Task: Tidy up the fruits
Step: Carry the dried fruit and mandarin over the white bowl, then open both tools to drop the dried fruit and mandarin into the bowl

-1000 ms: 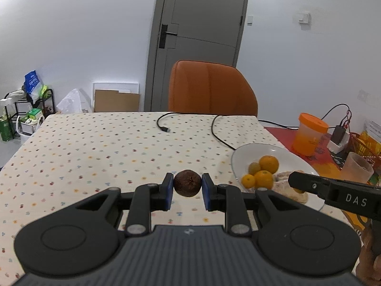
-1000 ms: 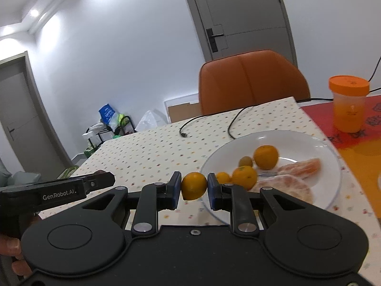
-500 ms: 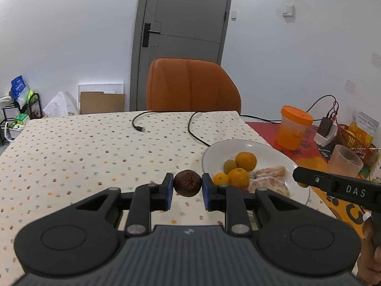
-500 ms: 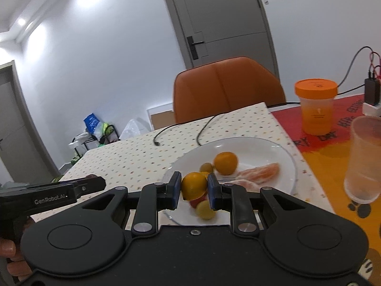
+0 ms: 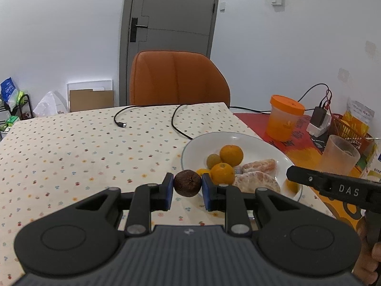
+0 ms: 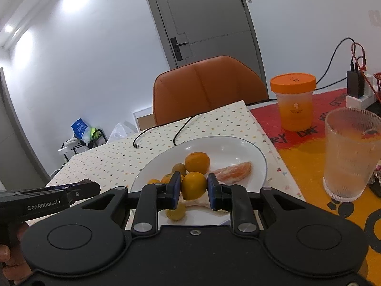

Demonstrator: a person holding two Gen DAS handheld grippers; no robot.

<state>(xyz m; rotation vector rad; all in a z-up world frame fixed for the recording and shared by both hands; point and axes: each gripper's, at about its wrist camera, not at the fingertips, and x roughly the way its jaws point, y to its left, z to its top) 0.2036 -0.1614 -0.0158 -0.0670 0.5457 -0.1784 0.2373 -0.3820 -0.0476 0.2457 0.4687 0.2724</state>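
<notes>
My left gripper [image 5: 187, 185] is shut on a dark brown wrinkled fruit [image 5: 187, 183], held above the tablecloth just left of the white plate [image 5: 238, 138]. The plate holds oranges [image 5: 231, 155], a small greenish fruit [image 5: 213, 160] and peeled segments [image 5: 258, 182]. My right gripper [image 6: 193, 186] is shut on a yellow-orange fruit [image 6: 194, 185], held above the near part of the plate [image 6: 228, 145]. Oranges [image 6: 197, 162], a peeled segment [image 6: 234, 174] and a small yellow fruit [image 6: 176, 212] lie below it.
A ribbed glass [image 6: 350, 152] and an orange-lidded jar [image 6: 294, 102] stand right of the plate on a red-and-orange mat. A black cable [image 5: 176, 121] lies on the dotted tablecloth [image 5: 71, 147]. An orange chair [image 5: 176, 78] stands behind the table.
Both grippers moved right and forward toward the plate, each still holding its fruit. The right gripper now hangs over the plate's near part.
</notes>
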